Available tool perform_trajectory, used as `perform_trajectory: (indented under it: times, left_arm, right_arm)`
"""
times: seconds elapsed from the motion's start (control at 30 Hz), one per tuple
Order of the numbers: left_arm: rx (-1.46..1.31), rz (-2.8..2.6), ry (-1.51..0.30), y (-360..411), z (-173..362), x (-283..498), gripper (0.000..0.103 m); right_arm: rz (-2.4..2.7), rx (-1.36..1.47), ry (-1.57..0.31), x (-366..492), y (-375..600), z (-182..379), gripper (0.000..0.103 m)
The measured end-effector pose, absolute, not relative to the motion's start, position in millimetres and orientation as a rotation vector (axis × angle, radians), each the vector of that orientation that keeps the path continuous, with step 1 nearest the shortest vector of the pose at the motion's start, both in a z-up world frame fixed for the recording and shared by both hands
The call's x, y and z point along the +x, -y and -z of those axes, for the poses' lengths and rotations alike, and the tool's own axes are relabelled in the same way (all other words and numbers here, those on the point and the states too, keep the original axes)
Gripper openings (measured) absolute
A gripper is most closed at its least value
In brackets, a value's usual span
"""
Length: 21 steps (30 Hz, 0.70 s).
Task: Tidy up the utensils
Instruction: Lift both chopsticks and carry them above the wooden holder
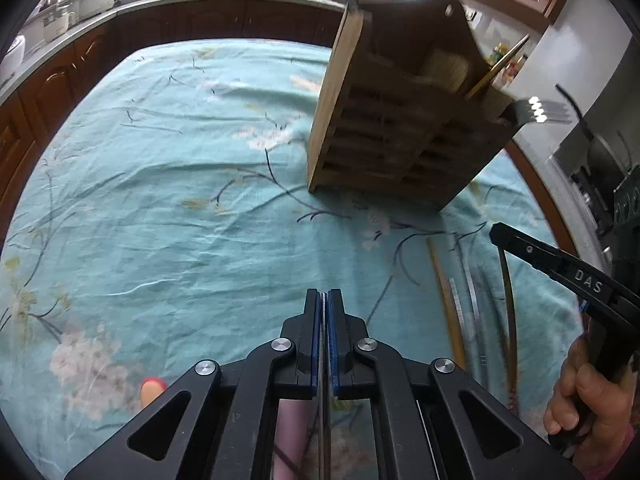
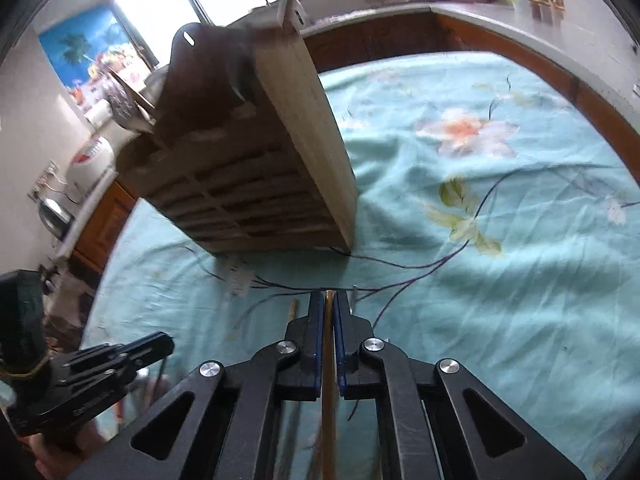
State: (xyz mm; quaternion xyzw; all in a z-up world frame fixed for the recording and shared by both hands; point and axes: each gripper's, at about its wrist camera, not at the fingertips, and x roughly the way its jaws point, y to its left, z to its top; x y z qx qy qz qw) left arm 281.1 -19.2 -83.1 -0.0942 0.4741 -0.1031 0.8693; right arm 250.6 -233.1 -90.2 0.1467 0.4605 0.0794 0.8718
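Observation:
A slatted wooden utensil holder (image 1: 396, 120) stands on the teal flowered cloth; it also shows in the right wrist view (image 2: 256, 168). A gold chopstick (image 1: 500, 66) and a fork (image 1: 536, 110) stick out of it. Several loose utensils (image 1: 472, 304) lie on the cloth in front of the holder. My left gripper (image 1: 324, 296) is shut on a thin metal utensil seen edge-on. My right gripper (image 2: 329, 298) is shut on a gold chopstick (image 2: 329, 380), just above the cloth near the holder's front corner. The right gripper also shows in the left wrist view (image 1: 560, 264).
The table's teal cloth (image 1: 160, 200) spreads wide to the left. Brown cabinets and a counter (image 1: 160, 12) with pots ring the table. The other hand-held gripper (image 2: 100, 368) shows at the lower left of the right wrist view.

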Motion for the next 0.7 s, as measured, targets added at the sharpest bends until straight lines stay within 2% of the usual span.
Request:
perform_trajectory:
  times: [0.7]
  left_arm:
    - [-0.239, 0.24, -0.779, -9, -20, 167, 0.002]
  right_arm:
    - [-0.257, 0.309, -0.756, 182, 229, -7, 0.005]
